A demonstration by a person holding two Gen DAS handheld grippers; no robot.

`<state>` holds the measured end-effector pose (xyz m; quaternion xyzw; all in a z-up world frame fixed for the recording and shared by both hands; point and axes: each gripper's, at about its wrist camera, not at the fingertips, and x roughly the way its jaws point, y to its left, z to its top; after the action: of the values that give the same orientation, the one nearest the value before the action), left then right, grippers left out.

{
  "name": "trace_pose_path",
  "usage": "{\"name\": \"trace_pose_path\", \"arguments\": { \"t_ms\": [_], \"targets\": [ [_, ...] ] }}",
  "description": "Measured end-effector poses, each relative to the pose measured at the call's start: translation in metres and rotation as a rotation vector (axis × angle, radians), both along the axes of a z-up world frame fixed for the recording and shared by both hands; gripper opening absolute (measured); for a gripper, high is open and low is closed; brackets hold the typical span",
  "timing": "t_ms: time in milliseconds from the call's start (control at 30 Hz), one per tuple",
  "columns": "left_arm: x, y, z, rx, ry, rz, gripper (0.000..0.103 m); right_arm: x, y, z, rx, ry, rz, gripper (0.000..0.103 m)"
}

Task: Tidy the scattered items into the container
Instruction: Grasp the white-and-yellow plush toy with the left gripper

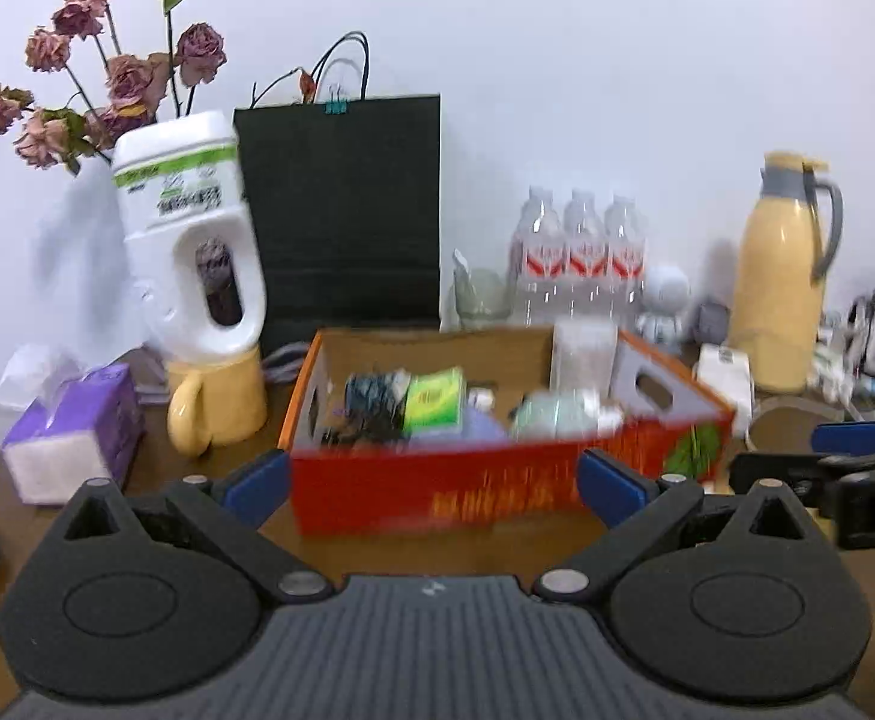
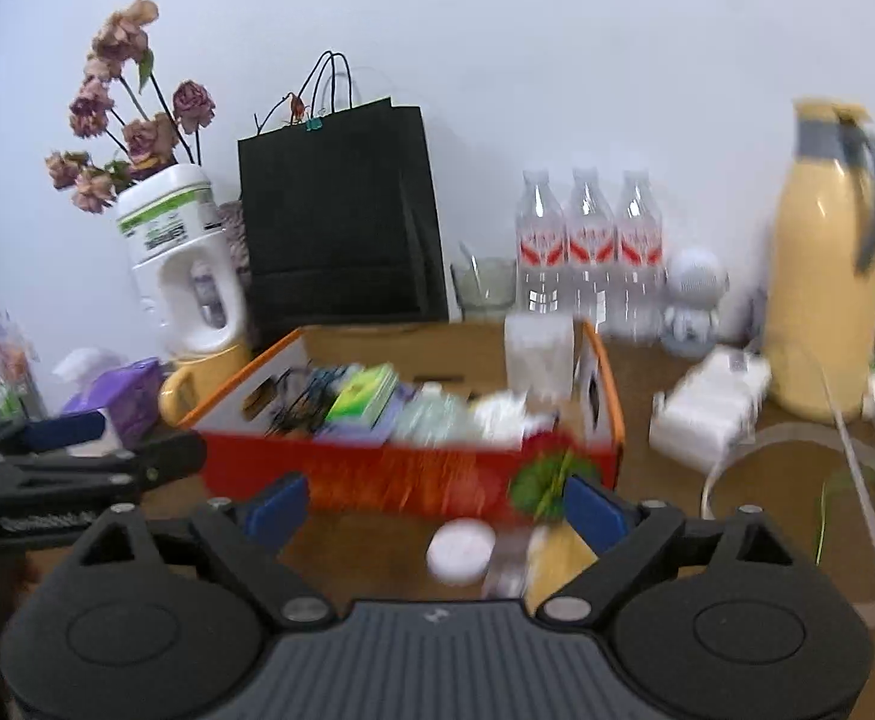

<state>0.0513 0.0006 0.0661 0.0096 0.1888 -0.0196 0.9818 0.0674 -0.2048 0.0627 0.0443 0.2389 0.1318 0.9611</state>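
A red and orange cardboard box [image 1: 497, 486] stands on the brown table and holds several items, among them a green packet [image 1: 434, 402] and a dark tangled bundle [image 1: 371, 405]. My left gripper [image 1: 434, 486] is open and empty just in front of the box. The box also shows in the right wrist view [image 2: 377, 474]. My right gripper [image 2: 434, 507] is open and empty in front of it. A small bottle with a white cap [image 2: 460, 551] and yellow body lies on the table between the right fingers. The right gripper appears at the left view's right edge [image 1: 827, 468].
Behind the box stand a black paper bag [image 1: 341, 210], a white jug with dried roses [image 1: 188, 234] on a yellow mug [image 1: 215, 408], three water bottles [image 1: 581, 258] and a yellow thermos [image 1: 782, 276]. A purple tissue pack [image 1: 74, 432] lies left. White packets [image 2: 707, 408] lie right.
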Motion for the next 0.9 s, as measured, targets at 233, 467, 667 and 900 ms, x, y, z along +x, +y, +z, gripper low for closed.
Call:
{"name": "trace_pose_path", "arguments": {
  "t_ms": [233, 467, 667, 900],
  "targets": [
    [-0.042, -0.003, -0.022, -0.067, 0.056, -0.139, 0.103, -0.052, -0.015, -0.018, 0.043, 0.021, -0.031, 0.092],
    [-0.006, -0.066, -0.033, -0.040, 0.088, -0.485, 0.103, -0.049, -0.067, -0.002, 0.142, -0.009, -0.187, 0.092],
    [0.046, -0.125, -0.052, 0.178, 0.187, -0.617, 0.103, -0.048, -0.098, -0.005, 0.117, 0.034, -0.275, 0.092],
    [0.053, -0.111, -0.060, 0.032, 0.289, -0.710, 0.052, -0.042, -0.112, -0.020, 0.091, 0.072, -0.320, 0.092]
  ]
}}
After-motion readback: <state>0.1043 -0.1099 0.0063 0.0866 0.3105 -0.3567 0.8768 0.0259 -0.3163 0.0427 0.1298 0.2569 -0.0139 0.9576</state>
